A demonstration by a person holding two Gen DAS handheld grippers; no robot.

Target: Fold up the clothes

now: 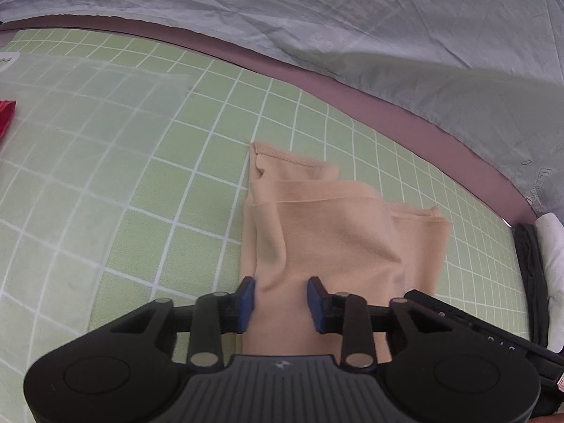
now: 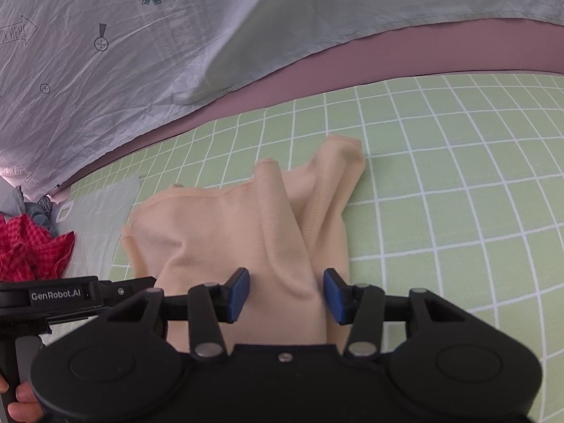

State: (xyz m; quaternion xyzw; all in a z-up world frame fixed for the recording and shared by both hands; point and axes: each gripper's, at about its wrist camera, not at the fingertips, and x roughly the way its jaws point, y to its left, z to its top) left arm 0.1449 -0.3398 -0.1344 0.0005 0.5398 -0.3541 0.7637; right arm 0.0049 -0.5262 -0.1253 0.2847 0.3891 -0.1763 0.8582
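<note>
A peach garment (image 1: 328,225) lies loosely folded on the green grid sheet (image 1: 105,211), hems and layers showing. My left gripper (image 1: 281,303) hangs over its near left part, blue pads (image 1: 246,299) apart with a ridge of fabric between them. In the right wrist view the same garment (image 2: 218,232) spreads ahead. My right gripper (image 2: 286,294) stands over its near right part, pads (image 2: 333,296) apart, a raised fold running between them. I see neither pair of pads pinching the cloth. The left tool's black body (image 2: 63,294) sits close on the left, a hand (image 2: 21,402) below it.
A crumpled grey printed quilt (image 1: 317,17) lies behind, past a pink strip of mattress (image 1: 405,123). A clear plastic bag (image 1: 88,105) rests to the left, with red checked cloth (image 2: 31,246) beyond it. Dark and white folded items (image 1: 528,264) sit at the right edge.
</note>
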